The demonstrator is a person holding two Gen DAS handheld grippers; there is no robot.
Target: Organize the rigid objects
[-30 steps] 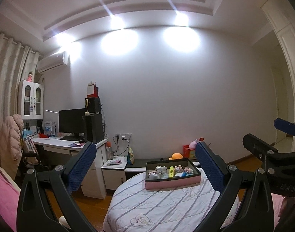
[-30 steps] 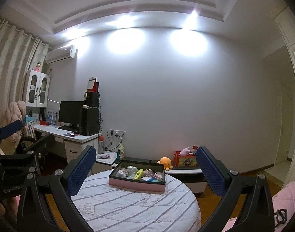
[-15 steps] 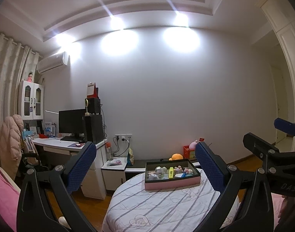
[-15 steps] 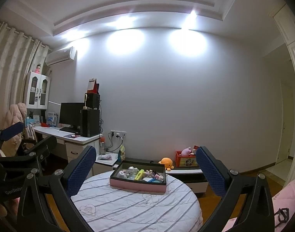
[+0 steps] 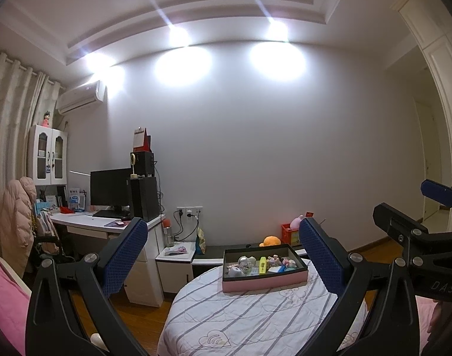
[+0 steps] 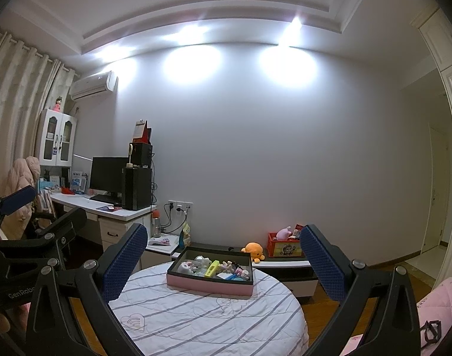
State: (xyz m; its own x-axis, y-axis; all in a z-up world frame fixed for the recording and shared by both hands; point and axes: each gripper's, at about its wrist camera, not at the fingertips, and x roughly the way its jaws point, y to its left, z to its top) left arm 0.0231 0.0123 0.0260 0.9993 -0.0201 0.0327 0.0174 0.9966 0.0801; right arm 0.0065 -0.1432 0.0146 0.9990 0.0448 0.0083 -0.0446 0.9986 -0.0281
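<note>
Left wrist view: left gripper (image 5: 220,255) spread wide, nothing between the pads. Right gripper (image 6: 223,259) likewise wide open and empty in its own view. Both held up off the round table (image 5: 255,320), pointing across the room.

Pink tray (image 5: 264,279) sits ahead of and below both tongs, at the table's far side, small items (image 5: 263,264) piled inside: a yellow block (image 6: 211,268), a pale roundish piece, others too small to tell apart. Striped cloth nearer the tongs looks bare.

From the left gripper the tray lies ahead and slightly right of centre; from the right gripper, ahead and slightly left. So it sits roughly between the two, neither clearly nearer. Tray's long axis runs crosswise to both tongs.

Items all in the tray fits either end of the job; the frames don't settle which.
</note>
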